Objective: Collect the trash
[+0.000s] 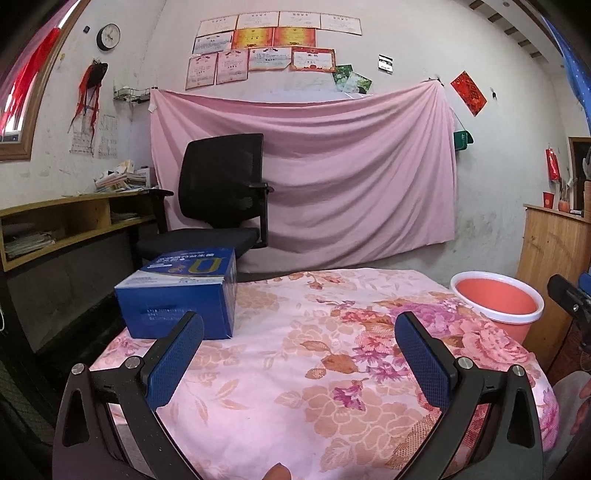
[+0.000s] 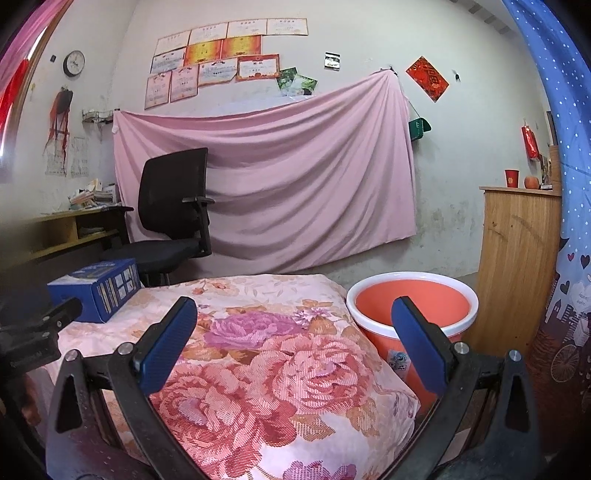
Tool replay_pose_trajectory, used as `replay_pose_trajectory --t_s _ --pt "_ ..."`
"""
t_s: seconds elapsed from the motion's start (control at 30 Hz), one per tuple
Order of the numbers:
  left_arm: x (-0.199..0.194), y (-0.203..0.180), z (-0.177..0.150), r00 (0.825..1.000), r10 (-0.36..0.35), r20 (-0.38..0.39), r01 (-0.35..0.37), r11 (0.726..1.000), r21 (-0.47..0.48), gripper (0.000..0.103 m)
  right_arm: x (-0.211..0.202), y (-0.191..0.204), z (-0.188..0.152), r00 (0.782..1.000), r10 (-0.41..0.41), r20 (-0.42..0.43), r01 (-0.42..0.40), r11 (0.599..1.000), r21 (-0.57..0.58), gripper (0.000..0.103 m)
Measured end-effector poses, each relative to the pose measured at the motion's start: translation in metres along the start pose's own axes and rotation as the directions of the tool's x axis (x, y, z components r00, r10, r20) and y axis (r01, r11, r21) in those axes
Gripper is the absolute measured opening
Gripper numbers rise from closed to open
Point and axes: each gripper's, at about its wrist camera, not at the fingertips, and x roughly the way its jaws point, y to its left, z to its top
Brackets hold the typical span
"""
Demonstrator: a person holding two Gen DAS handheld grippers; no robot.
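Both the left gripper (image 1: 299, 332) and right gripper (image 2: 293, 317) hung wide apart and empty over the flowered bench (image 1: 303, 369), the blue box (image 1: 181, 295) resting at its far left corner, the orange bucket (image 2: 413, 306) just beside its right edge.

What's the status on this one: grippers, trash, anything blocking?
Left gripper and right gripper open, empty. Blue box on floral cloth, untouched. Orange bucket beside the table, nothing visible inside. Nothing in the way.

We face a stained white wall (image 1: 406, 44) hung with a pink sheet (image 1: 332, 166), certificates (image 1: 266, 48) and a clock (image 1: 108, 36), a black chair (image 1: 218, 192) before it, wooden shelves (image 1: 70, 225) left, a cabinet (image 2: 517, 258) right.
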Motion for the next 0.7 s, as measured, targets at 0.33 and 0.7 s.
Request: replay_pose_trajectory --t_s 0.33,0.7 --pt "0.0049 0.0009 -0.0047 1.000 -0.011 -0.004 0.011 1.000 0.001 0.102 0.0060 0.0052 -0.0052 1.000 0.004 -0.025 -0.005 1.000 -0.023 0.103" --pt "0.0048 0.0001 -0.0069 1.000 -0.017 0.001 0.017 1.000 0.008 0.102 0.0060 0.0078 -0.0044 1.000 0.008 -0.028 -0.009 1.000 -0.022 0.103"
